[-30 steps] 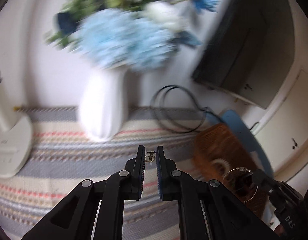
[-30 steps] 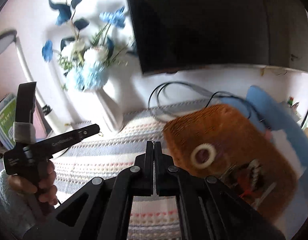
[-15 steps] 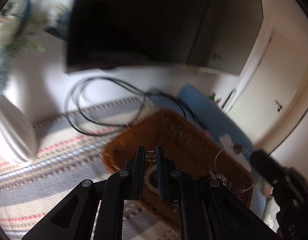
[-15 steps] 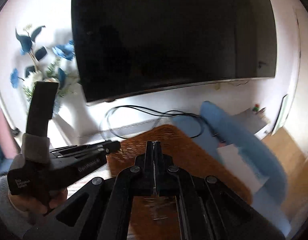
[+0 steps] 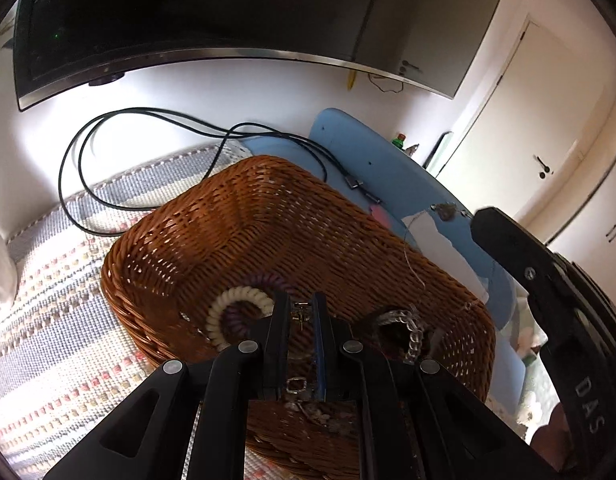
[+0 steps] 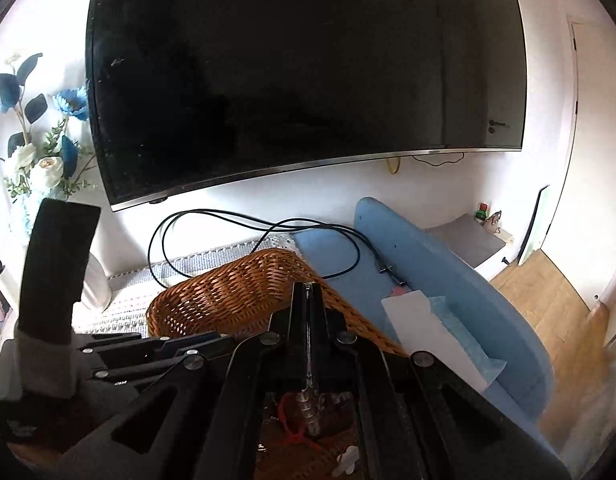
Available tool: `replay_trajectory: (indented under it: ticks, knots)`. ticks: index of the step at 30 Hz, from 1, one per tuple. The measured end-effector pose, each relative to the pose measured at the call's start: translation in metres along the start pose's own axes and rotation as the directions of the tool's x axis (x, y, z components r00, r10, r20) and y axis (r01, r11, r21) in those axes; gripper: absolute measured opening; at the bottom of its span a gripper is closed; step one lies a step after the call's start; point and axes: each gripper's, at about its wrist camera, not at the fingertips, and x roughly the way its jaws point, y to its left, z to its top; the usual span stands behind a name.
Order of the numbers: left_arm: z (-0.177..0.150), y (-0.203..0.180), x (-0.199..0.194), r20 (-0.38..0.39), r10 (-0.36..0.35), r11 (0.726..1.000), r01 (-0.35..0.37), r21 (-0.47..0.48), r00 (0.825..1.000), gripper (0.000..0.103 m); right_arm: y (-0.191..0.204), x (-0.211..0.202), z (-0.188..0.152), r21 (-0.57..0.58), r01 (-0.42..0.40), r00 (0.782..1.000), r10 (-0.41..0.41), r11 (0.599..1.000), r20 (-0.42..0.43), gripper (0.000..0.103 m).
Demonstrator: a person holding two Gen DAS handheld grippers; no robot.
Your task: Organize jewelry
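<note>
A second ago my left tool looked at the flowers and the striped mat; now it has swung over to hang above the big brown woven basket (image 5: 268, 236), and the blur is gone. The big black curved screen (image 6: 304, 72) fills the wall behind, with a blue padded board (image 6: 448, 272) to the right of the basket and a striped woven mat (image 5: 60, 320) under it. Black cables (image 5: 156, 120) loop across the mat and the blue board. My left gripper (image 5: 301, 316) is nearly closed, pinching a small gold earring (image 5: 300, 314) at its tips, right above the basket. My right gripper (image 6: 307, 292) is pressed shut on a thin wire loop (image 5: 412, 256) that hangs over the basket's right edge. In the basket lie a cream coil hair tie (image 5: 232, 308), a purple coil hair tie (image 5: 268, 282), and a clear bead bracelet (image 5: 408, 328). My own black fingers hide much of the basket floor.
</note>
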Motion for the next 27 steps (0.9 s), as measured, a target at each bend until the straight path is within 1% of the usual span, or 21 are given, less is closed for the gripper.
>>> replay_trajectory:
  ticks: [7,11,15,18,19,20,21,22,23,24,25,26,27]
  knots:
    - [0.0,-0.011,0.0,-0.007,0.01,1.0,-0.01,0.024,1.0,0.011,-0.008,0.005,-0.003,0.024,0.005,1.0,-0.005,1.0,-0.026,0.002]
    - [0.001,-0.01,0.004,-0.013,0.018,0.999,-0.018,0.027,1.0,0.011,-0.011,0.005,-0.004,0.038,0.008,1.0,-0.007,0.999,-0.03,0.002]
    - [0.002,-0.006,0.009,-0.043,0.037,0.999,-0.036,0.011,0.998,0.011,-0.014,0.005,-0.004,0.053,0.009,0.999,-0.007,0.999,-0.032,0.002]
    - [0.002,0.002,0.009,-0.058,0.05,0.998,-0.052,-0.03,0.997,0.011,-0.015,0.004,-0.003,0.07,-0.008,0.999,0.012,0.998,-0.053,0.002]
    - [0.002,0.005,0.008,-0.064,0.05,0.997,-0.053,-0.051,0.997,0.013,-0.017,0.005,-0.003,0.078,-0.017,0.998,0.022,0.997,-0.066,0.003]
    - [0.004,0.007,0.006,-0.069,0.05,0.996,-0.055,-0.065,0.996,0.019,-0.017,0.005,-0.002,0.087,-0.021,0.996,0.028,0.996,-0.079,0.007]
    - [0.006,0.009,0.004,-0.078,0.051,0.995,-0.058,-0.081,0.996,0.024,-0.018,0.004,-0.001,0.094,-0.023,0.995,0.032,0.995,-0.09,0.017]
    - [0.007,0.009,0.001,-0.084,0.05,0.994,-0.057,-0.089,0.995,0.034,-0.019,0.003,0.001,0.101,-0.026,0.994,0.036,0.995,-0.101,0.025]
    - [0.01,0.01,-0.002,-0.093,0.041,0.994,-0.051,-0.102,0.995,0.043,-0.02,0.002,0.003,0.11,-0.027,0.993,0.04,0.994,-0.113,0.038]
    - [0.011,0.01,-0.006,-0.099,0.03,0.993,-0.041,-0.112,0.995,0.046,-0.021,-0.001,0.006,0.124,-0.017,0.991,0.033,0.992,-0.133,0.043]
    - [0.013,0.01,-0.011,-0.109,0.006,0.991,-0.02,-0.13,0.994,0.05,-0.022,-0.005,0.01,0.132,0.005,0.989,0.015,0.991,-0.149,0.043]
    - [0.015,0.01,-0.015,-0.112,-0.01,0.99,-0.007,-0.142,0.994,0.053,-0.023,-0.01,0.014,0.138,0.018,0.989,0.002,0.99,-0.146,0.043]
    - [0.018,0.01,-0.021,-0.11,-0.01,0.988,-0.006,-0.152,0.994,0.054,-0.023,-0.018,0.02,0.138,0.032,0.991,-0.014,0.99,-0.13,0.047]
